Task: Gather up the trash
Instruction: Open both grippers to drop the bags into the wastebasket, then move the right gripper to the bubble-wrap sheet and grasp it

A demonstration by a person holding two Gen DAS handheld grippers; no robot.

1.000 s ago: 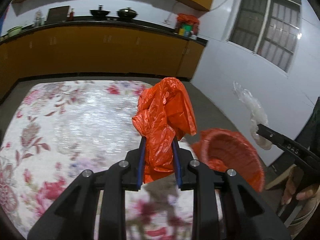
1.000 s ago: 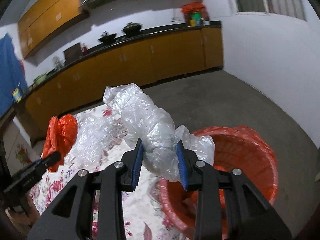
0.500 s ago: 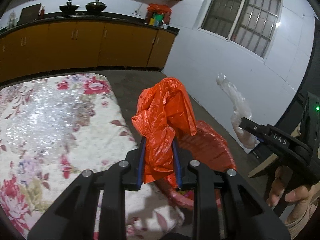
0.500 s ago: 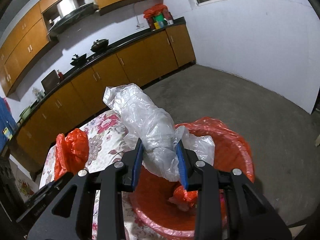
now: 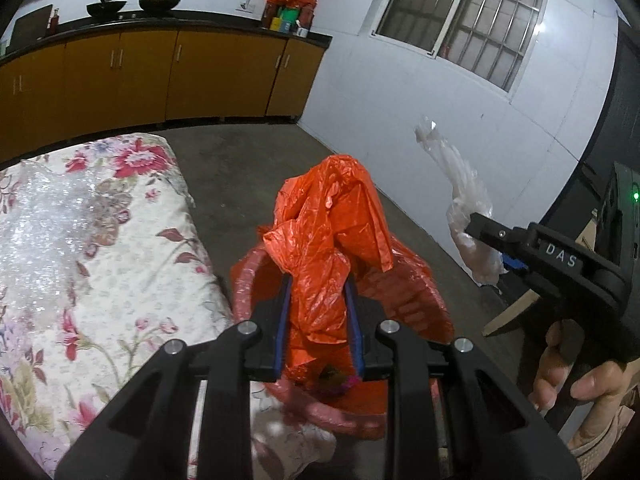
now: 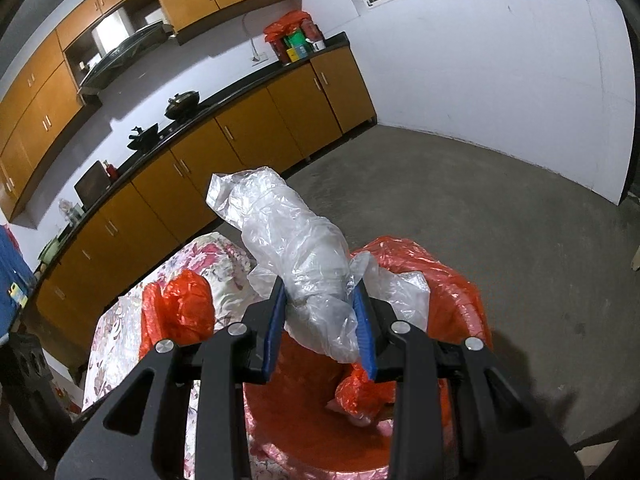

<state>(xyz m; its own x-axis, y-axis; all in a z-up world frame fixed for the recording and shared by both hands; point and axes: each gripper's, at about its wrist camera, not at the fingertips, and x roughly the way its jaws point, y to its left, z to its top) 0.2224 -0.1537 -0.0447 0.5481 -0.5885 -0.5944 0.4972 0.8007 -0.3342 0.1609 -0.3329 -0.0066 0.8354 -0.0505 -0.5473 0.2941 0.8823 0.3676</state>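
My left gripper (image 5: 319, 286) is shut on a crumpled orange plastic bag (image 5: 332, 224), held above the near rim of the red bin (image 5: 404, 292) lined with an orange bag. My right gripper (image 6: 320, 300) is shut on a crumpled clear plastic bag (image 6: 296, 240) over the same red bin (image 6: 460, 300). In the left wrist view the right gripper (image 5: 486, 226) reaches in from the right with the clear plastic bag (image 5: 464, 196). In the right wrist view the orange plastic bag (image 6: 180, 312) shows at the left. Some orange trash (image 6: 360, 396) lies inside the bin.
A table under a floral cloth (image 5: 80, 260) stands left of the bin, with a clear bubble sheet (image 5: 36, 224) lying on it. Orange cabinets (image 5: 160, 76) with pots line the far wall. Bare concrete floor (image 6: 520, 216) spreads to the right. A hand (image 5: 576, 380) grips the right handle.
Both grippers have swung right, away from the floral table and over the red bin, which now sits right beneath them. Both bags stay gripped.
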